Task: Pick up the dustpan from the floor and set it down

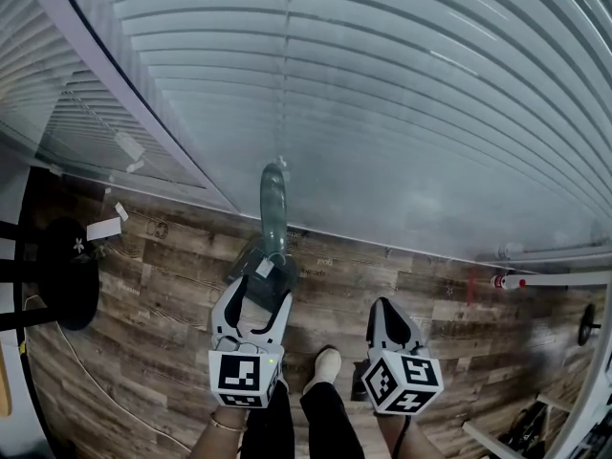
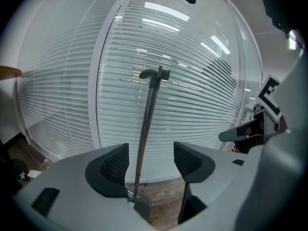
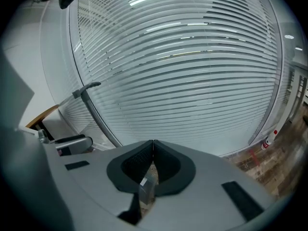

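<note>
A grey dustpan (image 1: 260, 264) stands on the wood floor against the glass wall, its long handle (image 1: 274, 204) upright. In the head view my left gripper (image 1: 256, 299) is open, its jaws on either side of the pan's base. In the left gripper view the metal handle (image 2: 147, 124) rises between the open pads of the left gripper (image 2: 151, 165), nearer the left pad (image 2: 113, 167) and not pressed by either. My right gripper (image 1: 385, 306) hangs to the right of the dustpan, shut with nothing in it, as the right gripper view (image 3: 153, 150) confirms. That view shows the handle (image 3: 91, 105) off to the left.
A glass wall with white blinds (image 1: 382, 113) runs across just behind the dustpan. A black round stool base (image 1: 67, 271) sits at the left, with a thin cable (image 1: 86, 371) on the floor. A red-and-white fitting (image 1: 507, 281) lies at the right. The person's shoe (image 1: 325, 363) is between the grippers.
</note>
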Available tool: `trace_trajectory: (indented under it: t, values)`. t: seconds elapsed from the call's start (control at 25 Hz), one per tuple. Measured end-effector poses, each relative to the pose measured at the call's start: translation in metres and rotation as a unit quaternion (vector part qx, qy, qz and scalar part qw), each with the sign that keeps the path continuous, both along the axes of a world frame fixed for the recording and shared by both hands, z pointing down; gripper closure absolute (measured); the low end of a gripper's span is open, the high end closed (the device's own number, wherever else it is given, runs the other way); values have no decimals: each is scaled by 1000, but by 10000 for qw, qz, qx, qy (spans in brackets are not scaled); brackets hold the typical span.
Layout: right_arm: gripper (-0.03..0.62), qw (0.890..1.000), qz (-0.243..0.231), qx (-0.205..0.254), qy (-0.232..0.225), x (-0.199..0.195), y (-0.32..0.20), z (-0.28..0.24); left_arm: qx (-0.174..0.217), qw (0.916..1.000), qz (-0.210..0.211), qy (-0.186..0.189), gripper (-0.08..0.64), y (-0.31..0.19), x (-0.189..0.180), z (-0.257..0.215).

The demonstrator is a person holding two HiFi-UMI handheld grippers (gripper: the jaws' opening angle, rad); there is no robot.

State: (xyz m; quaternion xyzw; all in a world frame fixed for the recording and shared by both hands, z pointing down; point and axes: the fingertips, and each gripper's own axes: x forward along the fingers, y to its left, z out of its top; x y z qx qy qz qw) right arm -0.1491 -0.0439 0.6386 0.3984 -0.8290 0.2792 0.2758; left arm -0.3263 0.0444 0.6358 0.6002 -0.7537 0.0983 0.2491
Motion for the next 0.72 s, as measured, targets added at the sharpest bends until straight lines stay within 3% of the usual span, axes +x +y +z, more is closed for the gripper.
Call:
trace_trajectory:
  t: [0.72]
  values:
    - [560,10000,0,-65,60,4,-4,5,0,9999,-20,-156,262,-39,-18,4]
